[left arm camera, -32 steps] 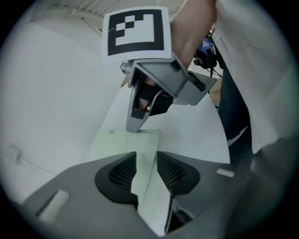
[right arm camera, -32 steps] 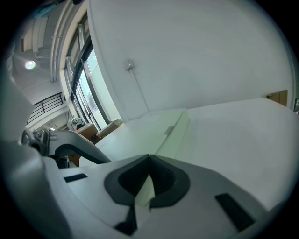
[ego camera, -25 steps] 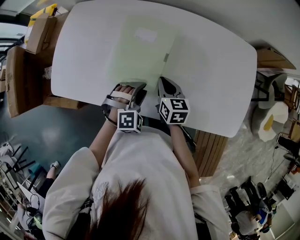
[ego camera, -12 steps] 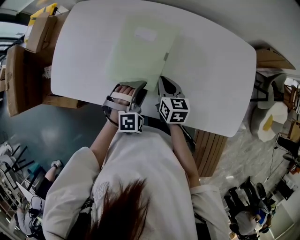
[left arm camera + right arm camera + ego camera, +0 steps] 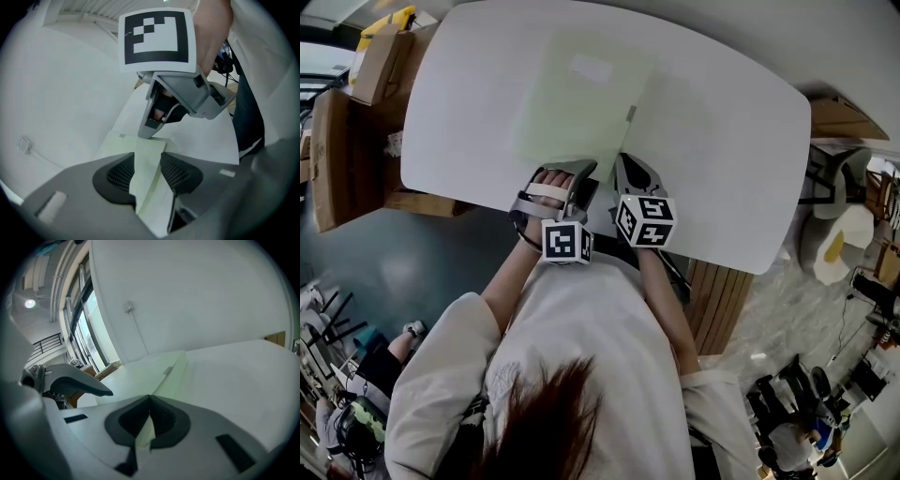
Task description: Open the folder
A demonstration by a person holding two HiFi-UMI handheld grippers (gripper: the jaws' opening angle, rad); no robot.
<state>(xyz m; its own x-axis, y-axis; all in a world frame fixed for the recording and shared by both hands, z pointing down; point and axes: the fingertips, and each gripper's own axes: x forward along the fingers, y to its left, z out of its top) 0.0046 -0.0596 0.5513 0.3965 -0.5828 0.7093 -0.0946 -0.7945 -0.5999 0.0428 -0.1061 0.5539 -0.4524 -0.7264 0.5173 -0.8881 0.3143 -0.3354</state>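
A: What is obscured?
B: In the head view the near edge of the folder [image 5: 572,103] is covered by both tools. The print on its white label [image 5: 591,67] cannot be read. A small grey tab [image 5: 631,113] at the fold is too small to be identified. Whether the paler right half is a second cover cannot be told.
A: Materials?
B: The folder is a thin, matte, pale green sheet, laid flat on the smooth white counter [image 5: 722,169]. The pads [image 5: 117,176] are dark and ribbed. The bodies are grey moulded plastic.
A: Left hand-held gripper [image 5: 147,171]?
B: It is held wide and its jaws have just been opening. A green flap is seen between the pads but is not pressed. The tool is pitched steeply down at the near edge. The left hand [image 5: 548,178] is seen under a white strap [image 5: 546,190].
A: Right hand-held gripper [image 5: 150,416]?
B: It is closed narrow, with a thin folder edge pinched between its pads. It is tilted less steeply and set just beside the left one, near the fold.
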